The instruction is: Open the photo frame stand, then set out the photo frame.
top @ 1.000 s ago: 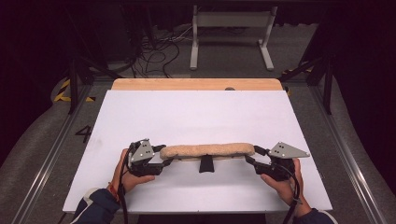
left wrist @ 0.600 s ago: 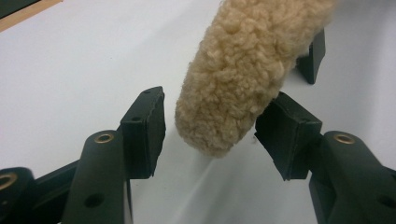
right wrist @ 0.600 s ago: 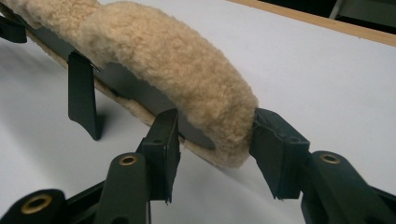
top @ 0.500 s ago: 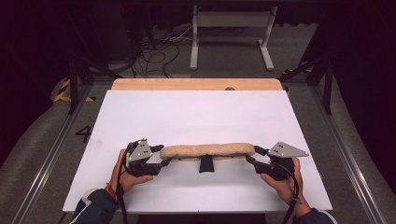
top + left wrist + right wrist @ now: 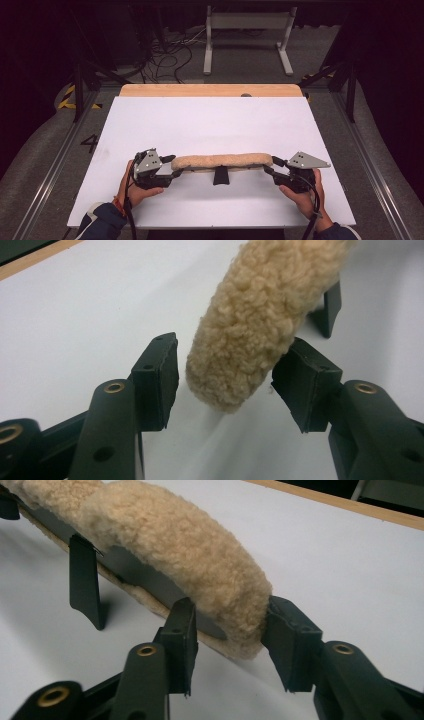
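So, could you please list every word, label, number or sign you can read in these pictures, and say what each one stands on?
"4": a dark number on the grey floor left of the table, in the high view.
Yellow and black hazard stripes: a sign without words, on the floor farther back at the left.
Fleece-covered pad: no label can be read on it in any view.

A fleece pad (image 5: 222,161) is lying crosswise on the near part of the table (image 5: 210,120), with a strap (image 5: 220,175) hanging from its middle. The left gripper (image 5: 176,168) is sitting at the pad's left end and the right gripper (image 5: 270,166) at its right end. A wooden board (image 5: 200,90) is lying along the table's far edge.
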Demonstrator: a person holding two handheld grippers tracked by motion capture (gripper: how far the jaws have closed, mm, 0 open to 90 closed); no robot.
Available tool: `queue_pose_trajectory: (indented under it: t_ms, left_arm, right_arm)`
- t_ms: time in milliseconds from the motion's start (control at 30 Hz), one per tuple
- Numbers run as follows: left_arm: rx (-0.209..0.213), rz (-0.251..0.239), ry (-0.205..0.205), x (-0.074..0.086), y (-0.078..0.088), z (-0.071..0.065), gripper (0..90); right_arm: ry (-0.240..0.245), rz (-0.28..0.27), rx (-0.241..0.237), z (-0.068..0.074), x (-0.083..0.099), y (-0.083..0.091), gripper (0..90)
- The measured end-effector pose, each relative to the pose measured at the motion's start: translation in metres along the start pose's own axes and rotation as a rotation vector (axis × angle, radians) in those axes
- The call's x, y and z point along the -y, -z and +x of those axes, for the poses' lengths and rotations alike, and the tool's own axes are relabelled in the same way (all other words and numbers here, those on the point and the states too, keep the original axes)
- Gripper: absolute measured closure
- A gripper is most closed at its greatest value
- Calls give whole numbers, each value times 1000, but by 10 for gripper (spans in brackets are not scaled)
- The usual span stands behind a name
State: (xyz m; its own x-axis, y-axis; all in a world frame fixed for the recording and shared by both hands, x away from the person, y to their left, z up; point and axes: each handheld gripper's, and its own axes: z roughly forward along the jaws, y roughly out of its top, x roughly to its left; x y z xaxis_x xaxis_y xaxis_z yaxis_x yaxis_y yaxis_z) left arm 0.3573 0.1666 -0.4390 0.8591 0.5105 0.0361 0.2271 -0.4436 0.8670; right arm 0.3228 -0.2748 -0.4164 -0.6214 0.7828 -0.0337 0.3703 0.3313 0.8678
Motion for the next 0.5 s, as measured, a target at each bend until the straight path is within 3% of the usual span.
queue_pose_trajectory:
  t_ms: [67,167,500]
  left_arm:
    - [19,-38,19,-1,4,2,445]
    - [24,-48,23,-3,5,3,459]
    - [28,-29,-4,-6,4,-1,527]
  right_arm:
    - [18,7,5,-1,0,2,632]
    - [16,6,-1,-2,0,2,639]
    - [27,12,7,-2,-1,0,638]
